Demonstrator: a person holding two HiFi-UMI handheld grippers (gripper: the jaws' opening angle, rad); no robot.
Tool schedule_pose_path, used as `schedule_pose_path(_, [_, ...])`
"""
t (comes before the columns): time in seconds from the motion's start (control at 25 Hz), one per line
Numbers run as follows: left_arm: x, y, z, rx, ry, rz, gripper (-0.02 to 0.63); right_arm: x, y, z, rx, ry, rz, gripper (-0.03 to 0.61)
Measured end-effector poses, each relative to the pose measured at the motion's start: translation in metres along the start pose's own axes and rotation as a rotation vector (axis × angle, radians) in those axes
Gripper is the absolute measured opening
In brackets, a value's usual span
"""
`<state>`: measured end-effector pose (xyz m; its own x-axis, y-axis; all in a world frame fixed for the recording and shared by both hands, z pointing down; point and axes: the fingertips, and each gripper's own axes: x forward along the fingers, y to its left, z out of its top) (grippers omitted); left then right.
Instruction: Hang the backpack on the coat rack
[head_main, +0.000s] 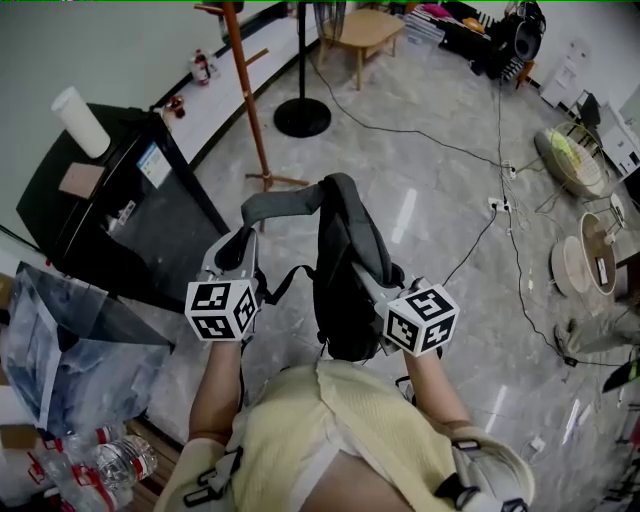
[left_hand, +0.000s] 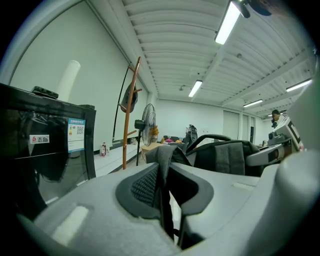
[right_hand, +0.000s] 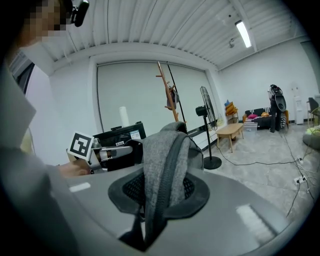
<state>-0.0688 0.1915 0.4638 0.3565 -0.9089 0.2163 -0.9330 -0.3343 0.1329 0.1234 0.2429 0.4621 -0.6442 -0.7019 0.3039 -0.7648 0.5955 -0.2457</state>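
Note:
The dark grey backpack (head_main: 345, 290) hangs in front of me between both grippers. My left gripper (head_main: 243, 237) is shut on one grey shoulder strap (left_hand: 162, 160), which arches over to the bag. My right gripper (head_main: 368, 282) is shut on the other padded strap (right_hand: 165, 155) at the bag's right side. In the left gripper view the strap runs thin between the pads (left_hand: 145, 187). The wooden coat rack (head_main: 245, 90) stands ahead on the floor, apart from the bag; it also shows as the coat rack (left_hand: 131, 115) and the coat rack (right_hand: 170, 97) with something hanging on it.
A black cabinet (head_main: 120, 220) with a white roll (head_main: 80, 120) on top stands close on the left. A black standing fan (head_main: 302, 115) is right of the rack, a wooden table (head_main: 365, 35) behind. Cables (head_main: 500, 200) cross the floor at right; plastic bottles (head_main: 110, 465) lie lower left.

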Motion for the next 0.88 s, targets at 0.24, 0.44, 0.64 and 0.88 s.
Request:
schedule_pose_path(0.24, [0.007, -0.010, 0.009, 0.029, -0.017, 0.022, 0.038, -0.003, -0.016, 0.010, -0.035, -0.023, 0.009, 0.075])
schedule_pose_path(0.44, [0.014, -0.003, 0.010, 0.043, 0.001, 0.037, 0.039, 0.006, -0.026, 0.025, -0.048, -0.044, 0.014, 0.075])
schedule_pose_path(0.64, [0.031, 0.015, 0.026, 0.063, -0.025, 0.052, 0.037, 0.026, -0.033, 0.043, -0.069, -0.055, 0.023, 0.075])
schedule_pose_path(0.88, [0.062, 0.053, 0.053, 0.070, -0.061, 0.088, 0.032, 0.061, -0.040, 0.069, -0.093, -0.053, 0.037, 0.075])
